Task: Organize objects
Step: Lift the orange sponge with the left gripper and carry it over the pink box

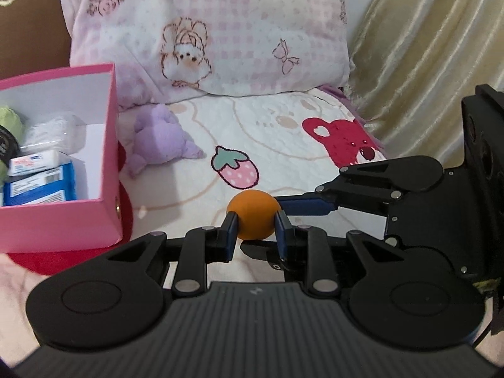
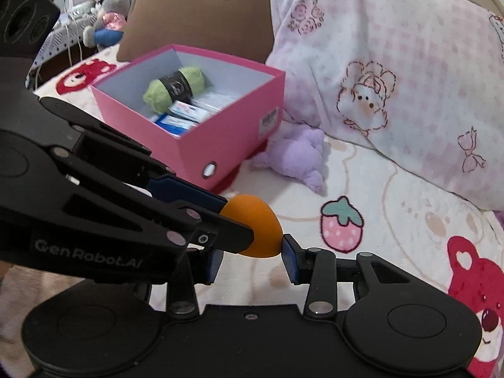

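Left gripper (image 1: 255, 227) pinches the orange egg (image 1: 254, 214) between nearly closed fingers; right gripper (image 2: 252, 256) brackets it, grip unclear. Pink box (image 1: 108, 220) sits left of the tool; release only one side at handoff.

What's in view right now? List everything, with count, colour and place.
Makeup sponge: 1, orange, egg-shaped, between both grippers' fingers, over the bed.
Storage box: 1, pink, open, on the bed.
Yarn skein: 1, green, in box.
Small packets: several, blue and white, in box.
Plush toy: 1, purple, beside box.
Pillow: 1, pink-checked, behind.
Left gripper: black, shut on sponge.
Right gripper: black, one pad touching the sponge.
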Tool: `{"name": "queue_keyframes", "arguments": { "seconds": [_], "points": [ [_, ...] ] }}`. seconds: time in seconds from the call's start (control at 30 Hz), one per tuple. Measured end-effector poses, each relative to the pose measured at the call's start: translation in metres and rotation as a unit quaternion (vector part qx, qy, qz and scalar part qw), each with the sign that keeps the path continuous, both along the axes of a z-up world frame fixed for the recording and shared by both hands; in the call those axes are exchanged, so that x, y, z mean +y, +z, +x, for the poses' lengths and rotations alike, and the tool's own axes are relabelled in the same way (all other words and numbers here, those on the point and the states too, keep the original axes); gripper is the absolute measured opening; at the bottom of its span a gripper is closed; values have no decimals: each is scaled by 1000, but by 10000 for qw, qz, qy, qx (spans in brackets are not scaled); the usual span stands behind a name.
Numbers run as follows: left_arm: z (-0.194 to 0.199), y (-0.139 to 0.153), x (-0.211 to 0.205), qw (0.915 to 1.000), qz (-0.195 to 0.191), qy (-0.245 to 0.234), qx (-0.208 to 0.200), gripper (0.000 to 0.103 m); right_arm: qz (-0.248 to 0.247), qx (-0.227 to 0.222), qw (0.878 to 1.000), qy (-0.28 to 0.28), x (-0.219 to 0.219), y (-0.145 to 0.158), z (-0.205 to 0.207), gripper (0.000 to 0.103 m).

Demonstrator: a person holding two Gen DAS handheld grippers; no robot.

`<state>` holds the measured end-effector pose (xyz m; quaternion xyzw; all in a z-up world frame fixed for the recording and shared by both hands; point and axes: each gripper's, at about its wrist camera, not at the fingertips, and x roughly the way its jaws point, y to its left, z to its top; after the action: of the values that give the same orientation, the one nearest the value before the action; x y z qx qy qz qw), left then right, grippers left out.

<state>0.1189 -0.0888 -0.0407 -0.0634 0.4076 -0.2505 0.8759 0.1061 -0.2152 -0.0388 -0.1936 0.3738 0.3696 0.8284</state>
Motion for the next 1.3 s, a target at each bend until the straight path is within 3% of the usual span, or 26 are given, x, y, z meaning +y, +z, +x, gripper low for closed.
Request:
{"name": "queue_keyframes", "arguments": {
  "seconds": [0.67,1.0,1.3],
  "points": [
    [-78,57,17,9998,-10,178,-76,23,-270,-403,9983,324,6,56,-79,45],
    [-91,71,45,9994,63,319,-84,25,-179,-318,9979,537,29,69,-93,45],
    [-93,77,72,9990,121,421,93,27,-48,65,9971,761,51,75,-95,46]
  ]
}}
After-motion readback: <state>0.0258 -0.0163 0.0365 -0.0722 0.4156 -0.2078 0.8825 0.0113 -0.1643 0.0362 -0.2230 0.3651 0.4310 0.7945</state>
